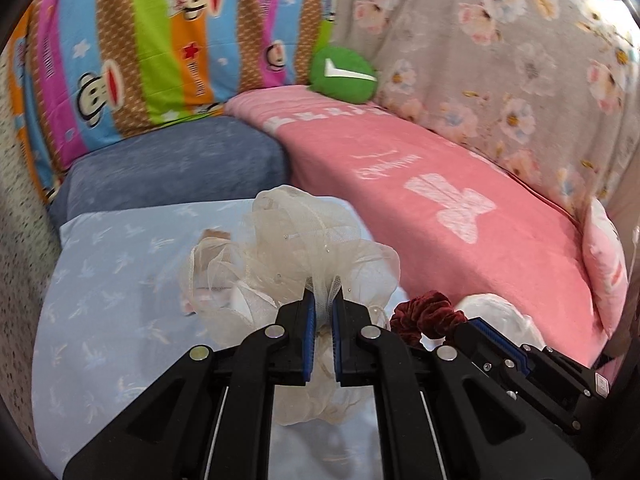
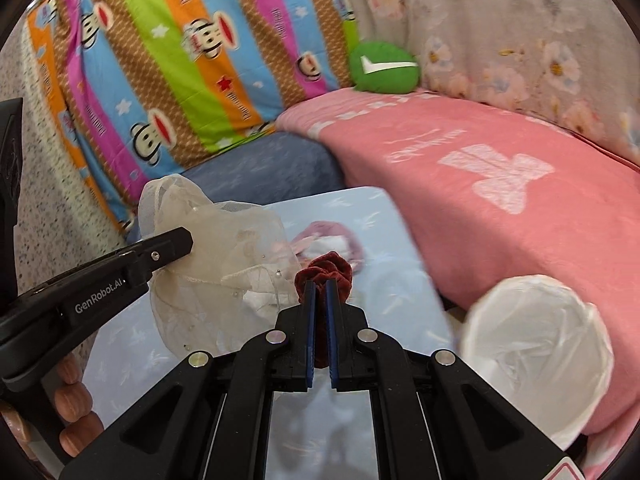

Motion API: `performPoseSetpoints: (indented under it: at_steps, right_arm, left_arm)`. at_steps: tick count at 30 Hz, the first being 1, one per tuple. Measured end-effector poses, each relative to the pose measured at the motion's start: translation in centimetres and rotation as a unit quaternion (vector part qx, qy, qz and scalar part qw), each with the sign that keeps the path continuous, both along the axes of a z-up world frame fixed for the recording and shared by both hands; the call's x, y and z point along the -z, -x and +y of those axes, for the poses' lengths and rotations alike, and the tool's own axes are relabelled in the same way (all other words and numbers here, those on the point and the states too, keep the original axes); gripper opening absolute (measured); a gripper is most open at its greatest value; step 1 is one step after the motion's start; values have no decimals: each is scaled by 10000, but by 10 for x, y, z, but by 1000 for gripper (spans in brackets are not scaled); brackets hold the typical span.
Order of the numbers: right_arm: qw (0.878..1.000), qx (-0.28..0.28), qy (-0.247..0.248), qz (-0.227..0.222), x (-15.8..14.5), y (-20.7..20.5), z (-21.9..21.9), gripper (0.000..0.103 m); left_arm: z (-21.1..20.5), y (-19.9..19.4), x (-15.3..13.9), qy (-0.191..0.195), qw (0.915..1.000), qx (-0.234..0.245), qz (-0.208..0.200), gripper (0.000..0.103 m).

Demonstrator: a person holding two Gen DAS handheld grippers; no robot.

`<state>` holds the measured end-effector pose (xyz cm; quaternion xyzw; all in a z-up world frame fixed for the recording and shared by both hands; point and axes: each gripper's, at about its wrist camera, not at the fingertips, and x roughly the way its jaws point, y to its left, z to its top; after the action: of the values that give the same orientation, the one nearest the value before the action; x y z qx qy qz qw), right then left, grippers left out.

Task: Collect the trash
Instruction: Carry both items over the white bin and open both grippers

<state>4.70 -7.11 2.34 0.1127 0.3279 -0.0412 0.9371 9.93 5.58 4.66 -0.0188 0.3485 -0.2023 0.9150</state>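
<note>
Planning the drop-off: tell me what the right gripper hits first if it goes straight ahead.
Likely the pink scrunchie on the light blue sheet, just beyond the right gripper clamping the dark red scrunchie; depth is uncertain.

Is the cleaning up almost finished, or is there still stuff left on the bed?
Nothing can be seen in the white-lined bin yet, so nothing looks done. In hand: the left claw is shut on a cream mesh bundle, and the right claw is shut on a dark red scrunchie. Left: both still need dropping in the bin, and a pink and white item lies on the pale blue sheet.
</note>
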Motion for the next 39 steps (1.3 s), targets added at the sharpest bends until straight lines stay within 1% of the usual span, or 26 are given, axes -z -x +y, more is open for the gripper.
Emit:
performPoseSetpoints:
  at_steps: [8,15,19,25,28,29,30,31,32,33,34,36,39]
  right_arm:
    - [9961,864,-101,-109,0,46,-88,5]
    - [9894,1439,-173,-59,12,72,-141,5]
    - [9861,1643,-248,8,22,82,-163,5]
    - [9831,1800,-315,96,32,89,-180,5]
    - [9822,1840,-356,127,36,90,-185,5]
    - [9820,1846,-370,137,37,91,-187,5]
    - [9818,1854,-377,138,37,91,-188,5]
    - [9815,1869,-385,140,38,91,-188,5]
    - [9812,1885,-392,136,38,91,-189,6]
    - [9810,1893,-395,129,37,91,-189,6]
    - [9810,1897,-389,138,38,91,-188,9]
    - [9812,1883,-395,156,38,90,-188,11]
    - [9812,1875,-419,162,39,89,-187,17]
  left_arm:
    - [-75,14,-8,-18,9969,782,-47,7]
    - [-130,23,-3,-53,9920,1263,52,7]
    - [-156,29,0,-98,9891,1465,88,7]
    - [-184,33,7,-178,9856,1672,156,9]
    - [-193,34,8,-110,9844,1745,210,11]
    - [-196,34,10,-126,9841,1754,256,12]
    - [-198,34,11,-141,9843,1734,282,26]
    - [-199,34,12,-142,9850,1695,292,47]
    - [-198,34,12,-142,9871,1577,247,59]
    - [-196,35,11,-136,9889,1471,177,72]
    - [-194,37,11,-127,9901,1394,102,75]
    - [-194,36,12,-187,9898,1411,98,75]
    - [-192,35,14,-293,9905,1341,97,75]
